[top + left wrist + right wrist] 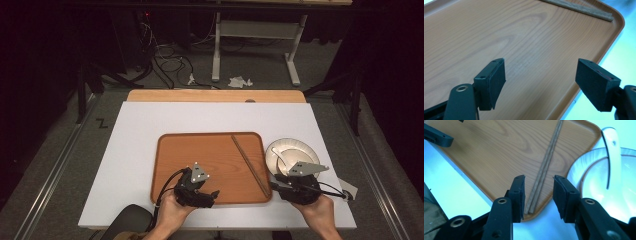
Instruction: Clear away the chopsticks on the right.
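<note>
On the white counter (135, 150), the wooden tray (175, 165) holds only a pair of chopsticks (250, 164) lying along its right side, whose near ends sit between the right gripper's (539, 195) parted jaws, a white spoon (281, 157) rests in the plate (305, 150) just right, and the left gripper (540, 82) hovers wide apart over the tray's near edge.

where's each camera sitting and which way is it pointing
High view: fixed above the person's side, looking forward and down on the white table, wooden tray and plate; both hands with the left hand-held gripper and right hand-held gripper enter from below.
Left gripper view: rides the left hand-held gripper, facing across the tray; jaws wide apart.
Right gripper view: rides the right hand-held gripper, jaws either side of the chopsticks, beside the plate.
All three share the tray and chopsticks.
</note>
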{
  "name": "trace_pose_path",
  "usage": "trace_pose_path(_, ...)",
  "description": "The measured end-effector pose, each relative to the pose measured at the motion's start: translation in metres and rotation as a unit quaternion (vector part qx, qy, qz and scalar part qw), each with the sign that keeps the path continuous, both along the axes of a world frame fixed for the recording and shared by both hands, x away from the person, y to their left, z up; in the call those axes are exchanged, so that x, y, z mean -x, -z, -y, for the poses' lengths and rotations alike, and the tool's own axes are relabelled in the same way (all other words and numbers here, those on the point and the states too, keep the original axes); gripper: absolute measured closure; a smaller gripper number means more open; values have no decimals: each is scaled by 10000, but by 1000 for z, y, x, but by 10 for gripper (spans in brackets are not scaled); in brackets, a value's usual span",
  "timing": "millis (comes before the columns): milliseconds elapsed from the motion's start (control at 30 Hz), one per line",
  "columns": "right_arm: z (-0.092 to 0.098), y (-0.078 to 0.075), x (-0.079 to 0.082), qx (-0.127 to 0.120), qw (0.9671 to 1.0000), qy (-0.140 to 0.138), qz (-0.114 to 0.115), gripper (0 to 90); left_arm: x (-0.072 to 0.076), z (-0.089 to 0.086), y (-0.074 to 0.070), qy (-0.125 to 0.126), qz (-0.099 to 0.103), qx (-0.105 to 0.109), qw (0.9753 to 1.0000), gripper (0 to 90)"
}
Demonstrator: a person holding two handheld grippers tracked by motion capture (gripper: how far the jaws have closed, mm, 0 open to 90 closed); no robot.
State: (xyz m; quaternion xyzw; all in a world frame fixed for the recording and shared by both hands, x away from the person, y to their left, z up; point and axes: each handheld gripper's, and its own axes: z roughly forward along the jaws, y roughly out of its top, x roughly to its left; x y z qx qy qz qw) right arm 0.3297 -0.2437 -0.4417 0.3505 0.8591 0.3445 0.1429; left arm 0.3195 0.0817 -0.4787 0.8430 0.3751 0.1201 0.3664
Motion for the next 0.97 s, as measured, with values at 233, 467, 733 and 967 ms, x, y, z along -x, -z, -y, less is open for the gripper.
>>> trace_pose_path(233,11,3,7,38,9999,47,91,611,0,0,-1,16,-27,75,10000,241)
trace_pose_path(467,13,16,8,-127,9998,58,-110,606,2,-1,-2,30,-23,93,9999,238)
trace_pose_path(733,14,31,14,-77,10000,17,-37,582,2,0,-1,46,-13,72,10000,237)
trace_pose_path(967,10,33,14,-52,10000,-26,-40,570,1,0,-1,37,-12,52,10000,237)
